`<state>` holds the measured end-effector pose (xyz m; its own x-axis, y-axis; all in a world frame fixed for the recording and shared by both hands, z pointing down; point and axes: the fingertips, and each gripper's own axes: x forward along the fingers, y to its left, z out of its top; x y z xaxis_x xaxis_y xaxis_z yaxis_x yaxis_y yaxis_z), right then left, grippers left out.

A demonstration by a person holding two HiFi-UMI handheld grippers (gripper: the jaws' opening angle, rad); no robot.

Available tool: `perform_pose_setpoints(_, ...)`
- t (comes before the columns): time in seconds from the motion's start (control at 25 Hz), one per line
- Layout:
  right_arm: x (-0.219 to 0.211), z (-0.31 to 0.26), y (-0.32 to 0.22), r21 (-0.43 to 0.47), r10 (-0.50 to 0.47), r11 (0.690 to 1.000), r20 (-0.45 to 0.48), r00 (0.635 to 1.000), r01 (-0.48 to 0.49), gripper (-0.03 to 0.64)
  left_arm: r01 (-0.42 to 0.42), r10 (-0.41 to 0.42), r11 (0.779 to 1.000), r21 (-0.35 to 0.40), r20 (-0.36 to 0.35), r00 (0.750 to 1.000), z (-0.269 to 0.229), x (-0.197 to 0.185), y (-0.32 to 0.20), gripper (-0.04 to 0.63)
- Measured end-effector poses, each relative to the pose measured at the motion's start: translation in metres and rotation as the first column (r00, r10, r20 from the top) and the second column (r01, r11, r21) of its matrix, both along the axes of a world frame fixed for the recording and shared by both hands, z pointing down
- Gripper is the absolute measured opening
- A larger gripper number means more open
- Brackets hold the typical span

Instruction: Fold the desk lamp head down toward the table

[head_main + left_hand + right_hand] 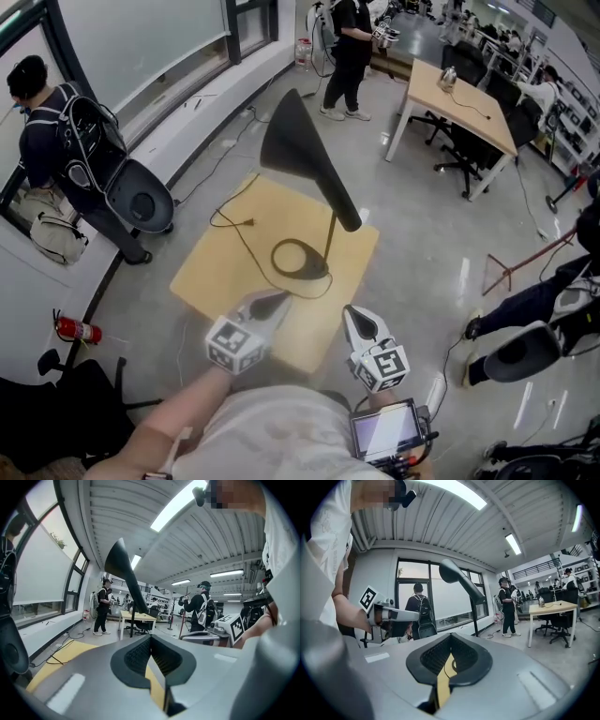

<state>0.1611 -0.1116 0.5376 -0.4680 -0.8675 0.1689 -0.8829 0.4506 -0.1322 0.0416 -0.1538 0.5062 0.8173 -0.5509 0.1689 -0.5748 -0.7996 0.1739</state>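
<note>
Blurred left gripper (279, 300) before lamp (305, 155), table (225, 267) corner behind its head

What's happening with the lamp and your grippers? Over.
Left gripper shut, empty; right gripper shut, empty; both short of the lamp. Its head up, not folded yet. Cord loops on the table beside the base.
</note>
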Motion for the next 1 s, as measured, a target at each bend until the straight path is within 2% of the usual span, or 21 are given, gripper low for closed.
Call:
perform_pose_setpoints(0.2, 0.014, -0.008, -0.021, 0.019, -0.053, 0.998, -0.004, 0.999, 0.053, 0.012, 0.048, -0.049, 0.998, 0.041, 0.015, 0.999, -0.005, 0.010, -0.013, 0.002)
perform_pose_setpoints(0.52, 0.030, -0.017, -0.056, 0.037, -0.130, 0.991, 0.001, 0.992, 0.130, 0.012, 0.116, -0.116, 0.993, 0.030, -0.008, 0.993, -0.016, 0.027, -0.037, 0.002)
perform_pose_setpoints(0.84, 0.037, -0.028, -0.073, 0.039, -0.205, 0.978, 0.026, 0.978, 0.204, 0.012, 0.211, -0.210, 0.977, 0.033, -0.023, 0.977, -0.029, 0.026, -0.053, 0.002)
perform_pose_setpoints(1.0, 0.043, -0.028, -0.083, 0.032, -0.231, 0.973, 0.021, 0.973, 0.230, 0.012, 0.227, -0.226, 0.973, 0.030, -0.038, 0.973, -0.034, 0.027, -0.059, 0.002)
